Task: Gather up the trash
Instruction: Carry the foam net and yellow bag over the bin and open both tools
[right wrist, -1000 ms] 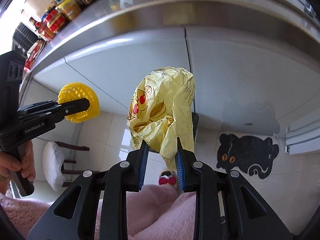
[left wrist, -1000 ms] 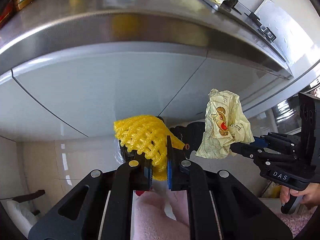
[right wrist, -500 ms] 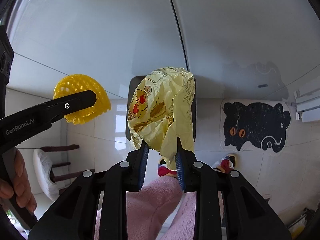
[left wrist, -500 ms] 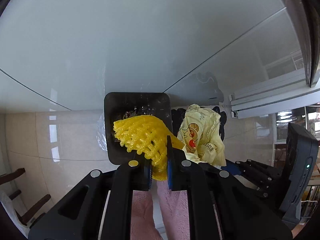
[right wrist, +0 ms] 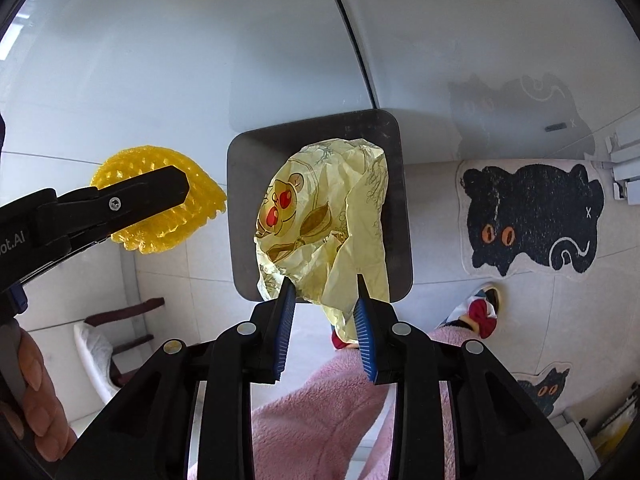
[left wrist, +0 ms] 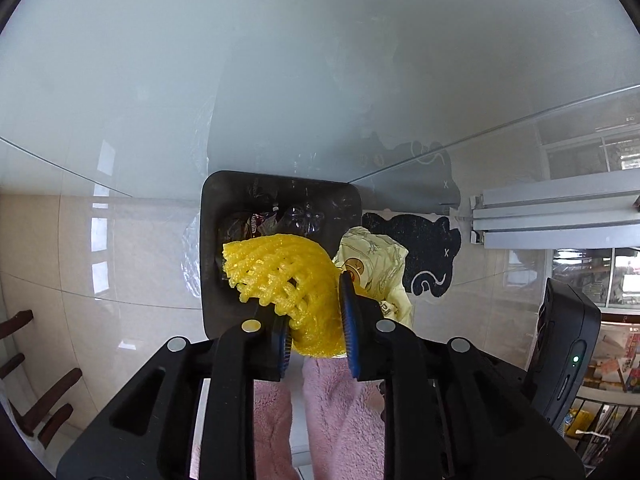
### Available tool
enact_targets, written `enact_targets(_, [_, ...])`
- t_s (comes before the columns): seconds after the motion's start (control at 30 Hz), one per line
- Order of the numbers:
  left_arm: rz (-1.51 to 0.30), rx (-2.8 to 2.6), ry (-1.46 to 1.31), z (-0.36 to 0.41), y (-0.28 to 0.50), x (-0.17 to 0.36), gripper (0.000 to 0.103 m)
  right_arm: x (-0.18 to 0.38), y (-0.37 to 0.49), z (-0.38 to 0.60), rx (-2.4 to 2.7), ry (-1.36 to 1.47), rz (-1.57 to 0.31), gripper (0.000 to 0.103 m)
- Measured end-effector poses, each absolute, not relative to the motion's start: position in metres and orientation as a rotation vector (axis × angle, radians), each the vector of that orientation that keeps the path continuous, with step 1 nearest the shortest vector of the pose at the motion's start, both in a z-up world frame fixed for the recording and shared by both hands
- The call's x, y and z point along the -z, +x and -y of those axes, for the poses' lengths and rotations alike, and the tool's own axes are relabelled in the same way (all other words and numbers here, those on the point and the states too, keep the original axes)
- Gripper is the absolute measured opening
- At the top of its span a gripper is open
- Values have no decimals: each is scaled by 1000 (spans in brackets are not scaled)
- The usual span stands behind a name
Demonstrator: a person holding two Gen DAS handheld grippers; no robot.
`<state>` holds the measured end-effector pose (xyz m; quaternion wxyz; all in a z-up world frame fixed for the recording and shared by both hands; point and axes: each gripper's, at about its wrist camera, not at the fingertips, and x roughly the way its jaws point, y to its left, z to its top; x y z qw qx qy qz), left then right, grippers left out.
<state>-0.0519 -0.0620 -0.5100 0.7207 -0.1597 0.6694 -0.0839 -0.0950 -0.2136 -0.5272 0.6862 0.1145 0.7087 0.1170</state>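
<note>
Releasing over bin [left wrist: 280, 204]: left gripper [left wrist: 314, 330] jaws opening around yellow foam net [left wrist: 280, 276]; right gripper [right wrist: 325, 322] jaws opening around yellow wrapper [right wrist: 324, 216]. Keeping both centred above bin mouth is advisable.

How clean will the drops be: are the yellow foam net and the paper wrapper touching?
Apart. Right wrist view shows bin rim between foam net and paper wrapper.
</note>
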Motion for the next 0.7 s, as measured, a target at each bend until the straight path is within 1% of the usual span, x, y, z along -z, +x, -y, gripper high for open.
enact_targets(0.03, [-1477, 182, -354, 61, -51, 509, 22, 527, -94, 213, -259, 251, -1586, 35])
enact_targets(0.1, [-1478, 182, -363, 61, -50, 507, 28, 528, -92, 214, -254, 249, -1586, 43])
enact_targets(0.17, [-1478, 180, -364, 60, -51, 507, 30, 527, -91, 214, -250, 246, -1590, 46])
enact_targets(0.2, [-1477, 180, -370, 60, -50, 506, 34, 527, -90, 214, -248, 240, -1590, 48])
enact_targets(0.23, [-1474, 180, -377, 59, -50, 505, 35, 527, -90, 214, -249, 235, -1590, 51])
enact_targets(0.33, [-1464, 177, -385, 57, -47, 501, 44, 525, -88, 216, -246, 218, -1591, 51])
enact_targets(0.37, [-1463, 177, -385, 57, -46, 500, 50, 525, -88, 218, -243, 218, -1592, 51])
enact_targets(0.4, [-1462, 178, -385, 57, -47, 500, 53, 524, -87, 219, -240, 221, -1592, 51])
enact_targets(0.43, [-1461, 175, -381, 57, -47, 498, 54, 523, -87, 221, -236, 223, -1590, 51])
enact_targets(0.5, [-1455, 165, -372, 56, -47, 495, 65, 518, -88, 224, -232, 224, -1585, 51])
enact_targets(0.53, [-1451, 157, -369, 55, -48, 493, 68, 516, -88, 224, -232, 221, -1583, 52])
enact_targets(0.6, [-1438, 140, -360, 52, -49, 486, 77, 509, -88, 225, -231, 207, -1571, 59])
enact_targets(0.63, [-1430, 129, -355, 51, -51, 481, 79, 503, -89, 226, -229, 204, -1560, 69])
enact_targets(0.67, [-1422, 119, -354, 48, -52, 475, 84, 496, -90, 228, -227, 206, -1547, 76])
enact_targets(0.7, [-1414, 112, -355, 45, -54, 469, 90, 489, -91, 230, -226, 213, -1535, 80])
